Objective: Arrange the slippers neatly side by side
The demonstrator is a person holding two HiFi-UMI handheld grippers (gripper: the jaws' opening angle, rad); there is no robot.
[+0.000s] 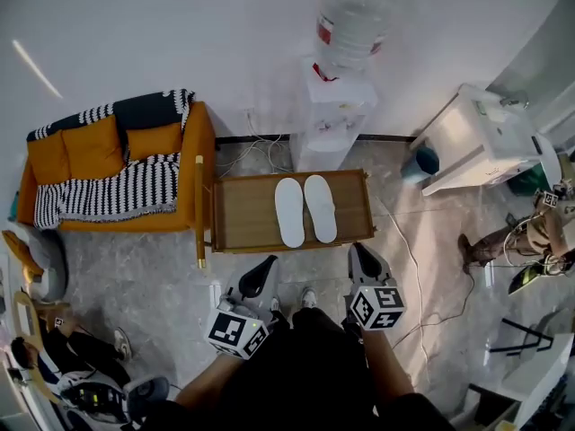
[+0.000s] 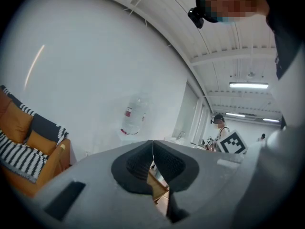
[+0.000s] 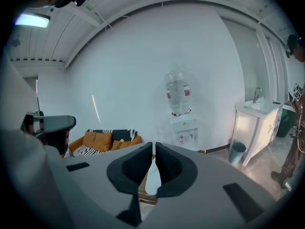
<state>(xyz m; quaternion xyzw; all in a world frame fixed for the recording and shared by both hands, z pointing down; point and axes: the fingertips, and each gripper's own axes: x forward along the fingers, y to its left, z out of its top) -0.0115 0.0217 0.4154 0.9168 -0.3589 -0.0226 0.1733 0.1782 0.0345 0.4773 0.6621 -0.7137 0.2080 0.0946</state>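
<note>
The 2 white slippers lie side by side on the low wooden table, toes toward the wall, their inner edges touching or close to it. The left one sits a touch nearer the person than the right one. Both lie right of the table's middle, so the left half shows bare wood.

Both tools are off the table, held on the near side of it, above the floor. The left gripper has its jaws pressed together and nothing in them; its own view shows the pads meeting in 1 thin line, with a corner of the table below them. The right gripper is narrow, with just a thin slit between the pads and nothing caught in it. In its own view a white slipper shows through that slit, well beyond the jaws.

Left of the table stands an orange sofa with a striped throw. Behind the table, against the wall, is a water dispenser with its bottle on top.
</note>
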